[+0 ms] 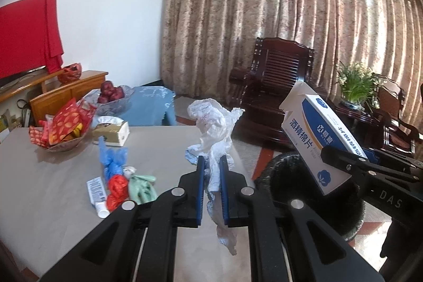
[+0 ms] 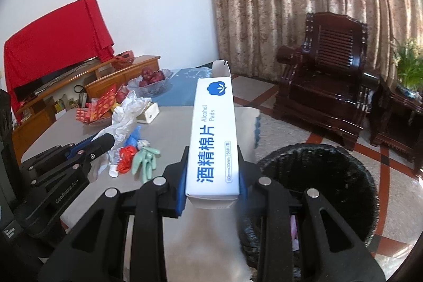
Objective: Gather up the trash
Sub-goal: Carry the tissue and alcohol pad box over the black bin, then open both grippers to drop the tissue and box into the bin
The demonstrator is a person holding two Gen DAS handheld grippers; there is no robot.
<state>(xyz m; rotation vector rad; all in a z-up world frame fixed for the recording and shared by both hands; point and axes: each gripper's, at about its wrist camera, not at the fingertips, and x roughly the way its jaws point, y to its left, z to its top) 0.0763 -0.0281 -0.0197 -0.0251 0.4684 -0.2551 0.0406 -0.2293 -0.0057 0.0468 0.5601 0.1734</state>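
My left gripper [image 1: 212, 163] is shut on a crumpled white plastic bag [image 1: 215, 123] that sticks up above the pads and hangs below them, over the grey table [image 1: 53, 189]. My right gripper [image 2: 212, 149] is shut on a white and blue alcohol pads box [image 2: 214, 128], its far flap standing open; the same box [image 1: 317, 139] shows in the left wrist view at the right. A black bin [image 2: 330, 176] stands on the floor past the table's right edge, below and right of the box. Blue, red and green bag scraps [image 1: 124, 176] and a white tube [image 1: 96, 192] lie on the table.
A bowl of red snack packets [image 1: 63, 128], a tissue box [image 1: 111, 132] and a glass bowl of apples [image 1: 111, 97] sit at the table's far side. A blue stool [image 1: 156, 102], dark wooden armchair [image 2: 330, 81], potted plant [image 1: 357, 86] and curtains stand beyond.
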